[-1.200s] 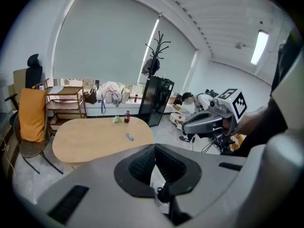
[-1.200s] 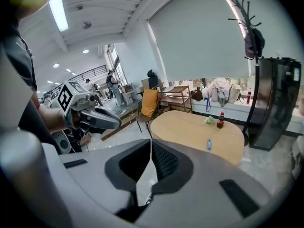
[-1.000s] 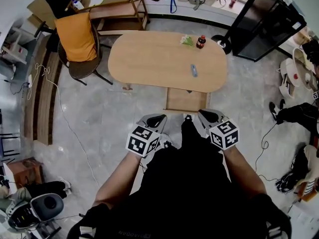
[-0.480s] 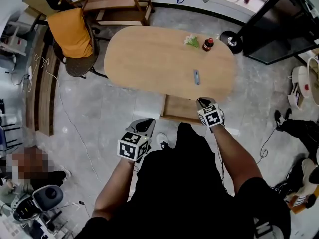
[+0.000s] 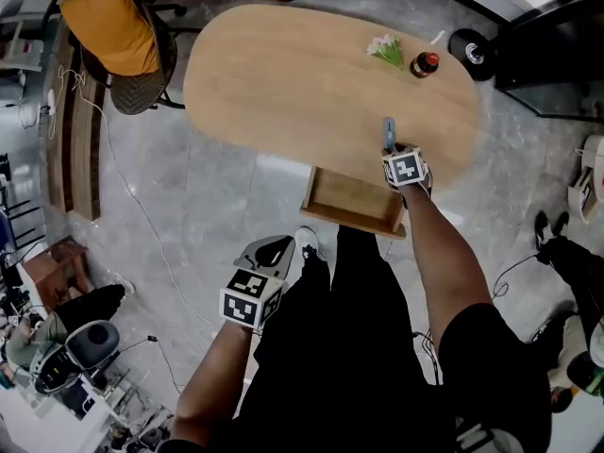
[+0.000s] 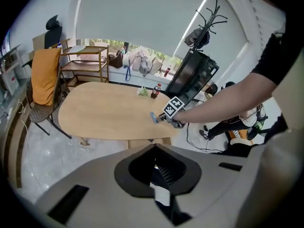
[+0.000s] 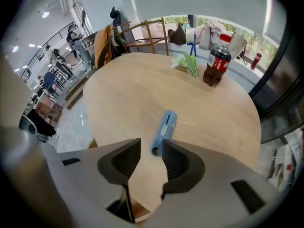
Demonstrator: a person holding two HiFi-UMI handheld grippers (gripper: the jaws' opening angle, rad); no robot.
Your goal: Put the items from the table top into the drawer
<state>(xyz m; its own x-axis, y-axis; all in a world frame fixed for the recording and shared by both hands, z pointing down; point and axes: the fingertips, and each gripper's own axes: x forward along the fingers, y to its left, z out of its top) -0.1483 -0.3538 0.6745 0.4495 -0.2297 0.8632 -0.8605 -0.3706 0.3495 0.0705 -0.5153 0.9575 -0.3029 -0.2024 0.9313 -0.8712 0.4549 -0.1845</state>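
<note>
R gripper (image 7: 151, 144) jaws mid-opening, blue cutter (image 7: 164, 126) near end betw. tips, untouched, on worktop (image 7: 142, 94); L gripper (image 6: 153, 147) jaws clenched, empty.

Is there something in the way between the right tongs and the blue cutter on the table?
Nothing visible does. The right tongs, opening now, are right at the near end of the blue cutter, with only bare table around it. The bottle and the green bundle stand well beyond the cutter.
</note>
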